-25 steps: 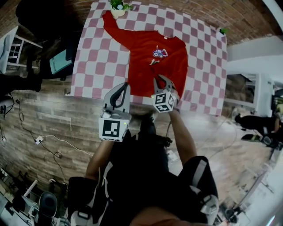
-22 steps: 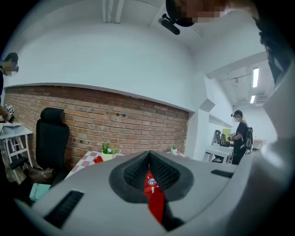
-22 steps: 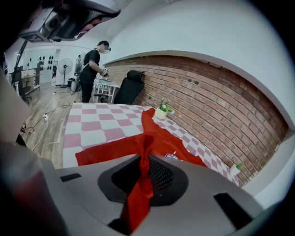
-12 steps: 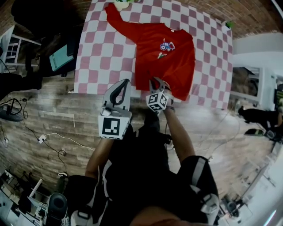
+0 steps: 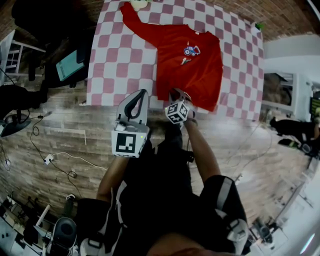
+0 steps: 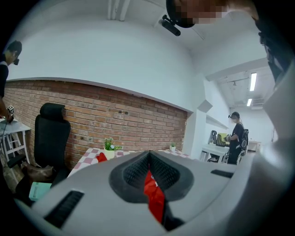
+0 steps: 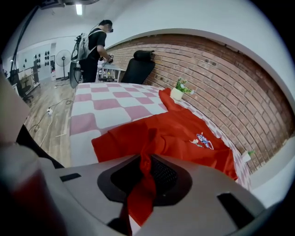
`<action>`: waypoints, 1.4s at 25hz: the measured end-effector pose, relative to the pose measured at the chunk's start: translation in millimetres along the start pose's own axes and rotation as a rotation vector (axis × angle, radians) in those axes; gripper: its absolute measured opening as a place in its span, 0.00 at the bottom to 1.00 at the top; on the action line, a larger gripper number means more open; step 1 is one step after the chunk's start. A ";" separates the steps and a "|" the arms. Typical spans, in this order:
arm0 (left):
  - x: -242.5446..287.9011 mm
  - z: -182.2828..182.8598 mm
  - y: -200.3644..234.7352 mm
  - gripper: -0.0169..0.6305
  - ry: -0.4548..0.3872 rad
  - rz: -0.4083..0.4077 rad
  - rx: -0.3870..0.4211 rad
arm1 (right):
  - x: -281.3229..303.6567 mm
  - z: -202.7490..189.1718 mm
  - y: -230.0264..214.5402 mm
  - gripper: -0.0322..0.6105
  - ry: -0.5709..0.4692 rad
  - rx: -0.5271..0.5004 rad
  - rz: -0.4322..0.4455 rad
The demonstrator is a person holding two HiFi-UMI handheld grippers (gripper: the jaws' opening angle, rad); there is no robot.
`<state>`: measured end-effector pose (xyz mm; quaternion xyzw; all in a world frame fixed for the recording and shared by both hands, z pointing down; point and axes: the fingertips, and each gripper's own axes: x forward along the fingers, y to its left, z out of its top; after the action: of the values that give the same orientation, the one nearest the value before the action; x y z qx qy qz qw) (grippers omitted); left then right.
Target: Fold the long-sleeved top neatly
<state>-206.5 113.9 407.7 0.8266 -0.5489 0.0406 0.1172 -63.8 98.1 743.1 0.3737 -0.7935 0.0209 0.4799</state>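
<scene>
Lower than before, the right tongs [image 7: 146, 162] gripped the near hem of the top [image 5: 192, 70] spread on the surface [image 5: 120, 60], seemingly to tug it flat, while the left tongs [image 6: 149, 154] waited shut alongside.

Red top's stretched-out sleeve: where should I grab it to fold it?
Probably pinch the cuff by the plant pot, coming down from above: the sleeve lies flat and straight, so its free end lifts it over the top's body.

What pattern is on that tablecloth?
The tablecloth has pink and white checks; the head view shows it best.
</scene>
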 end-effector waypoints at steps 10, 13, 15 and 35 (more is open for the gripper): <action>-16.6 5.7 14.0 0.04 -0.023 -0.044 -0.009 | -36.3 39.8 -11.2 0.28 -0.073 0.127 -0.054; -22.2 9.4 17.4 0.04 -0.032 -0.066 -0.011 | -66.2 69.2 -26.3 0.24 -0.150 0.260 -0.087; -27.1 12.1 17.2 0.04 -0.038 -0.080 -0.020 | -91.8 89.5 -37.4 0.13 -0.225 0.358 -0.107; -25.6 59.9 19.5 0.04 -0.113 0.028 -0.002 | -296.6 218.8 -104.8 0.06 -0.688 0.584 -0.098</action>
<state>-238.1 115.4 347.5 0.8196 -0.5664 -0.0053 0.0862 -85.6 106.9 360.7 0.5158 -0.8490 0.0957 0.0630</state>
